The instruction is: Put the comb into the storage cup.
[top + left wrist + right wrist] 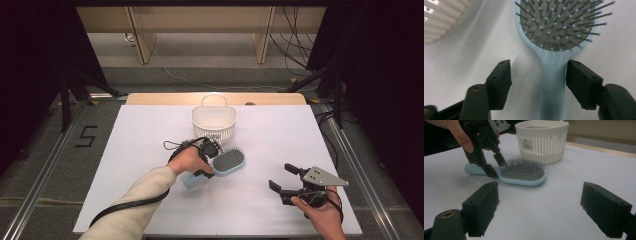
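Observation:
A light blue hairbrush lies bristles-up on the white table, in front of the basket. My left gripper stands over its handle. In the left gripper view the handle runs between the open jaws of the left gripper: it sits against the right jaw, with a gap to the left one. The right gripper view shows the left gripper astride the brush. My right gripper hovers open near the table's front right, holding nothing.
A white slatted basket with a handle stands behind the brush, toward the table's far edge. The white sheet covers the table, and a strip of wood shows at the back.

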`<state>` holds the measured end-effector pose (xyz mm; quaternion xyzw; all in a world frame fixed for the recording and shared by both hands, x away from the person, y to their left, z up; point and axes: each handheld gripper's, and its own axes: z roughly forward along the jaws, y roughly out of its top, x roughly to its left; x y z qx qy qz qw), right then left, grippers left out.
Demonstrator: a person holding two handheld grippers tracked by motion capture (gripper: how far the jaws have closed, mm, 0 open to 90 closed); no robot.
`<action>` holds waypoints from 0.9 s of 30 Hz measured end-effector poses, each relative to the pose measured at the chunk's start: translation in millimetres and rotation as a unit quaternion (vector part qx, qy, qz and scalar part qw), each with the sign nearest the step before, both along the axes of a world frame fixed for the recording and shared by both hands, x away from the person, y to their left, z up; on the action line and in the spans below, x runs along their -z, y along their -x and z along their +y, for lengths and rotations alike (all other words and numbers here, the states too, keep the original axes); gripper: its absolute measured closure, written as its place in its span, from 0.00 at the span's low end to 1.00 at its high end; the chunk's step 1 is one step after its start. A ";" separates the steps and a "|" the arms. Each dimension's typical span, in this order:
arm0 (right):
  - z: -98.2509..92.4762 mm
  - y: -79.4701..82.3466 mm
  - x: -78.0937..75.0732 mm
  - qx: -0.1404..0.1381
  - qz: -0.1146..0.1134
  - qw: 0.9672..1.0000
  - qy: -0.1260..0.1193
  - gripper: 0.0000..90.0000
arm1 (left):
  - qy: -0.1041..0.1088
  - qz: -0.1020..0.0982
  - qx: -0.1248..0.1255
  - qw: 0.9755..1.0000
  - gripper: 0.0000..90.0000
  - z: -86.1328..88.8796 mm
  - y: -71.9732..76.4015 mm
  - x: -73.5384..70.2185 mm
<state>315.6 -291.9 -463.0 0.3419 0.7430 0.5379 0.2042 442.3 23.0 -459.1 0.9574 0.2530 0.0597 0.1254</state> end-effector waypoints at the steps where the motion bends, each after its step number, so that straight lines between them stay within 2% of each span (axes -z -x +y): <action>1: 0.0 0.0 0.0 0.000 0.000 1.000 0.000 0.18 | -0.002 0.001 0.000 1.000 0.45 -0.4 -0.3 0.1; 15: -0.3 -0.1 0.0 0.000 0.000 1.000 0.001 0.18 | -0.012 0.030 0.002 0.999 0.58 -7.6 -4.0 0.7; 17: -0.5 0.1 0.0 0.000 0.003 1.000 0.003 0.18 | -0.014 0.040 0.000 0.999 0.60 -8.5 -5.3 0.4; 23: -0.5 0.0 0.1 -0.001 0.003 1.000 0.003 0.18 | -0.016 0.045 0.002 0.999 0.64 -9.8 -5.5 0.0; 27: -0.4 0.0 0.1 -0.001 0.002 1.000 0.004 0.18 | -0.022 0.049 0.007 0.999 0.72 -12.2 -4.4 -0.6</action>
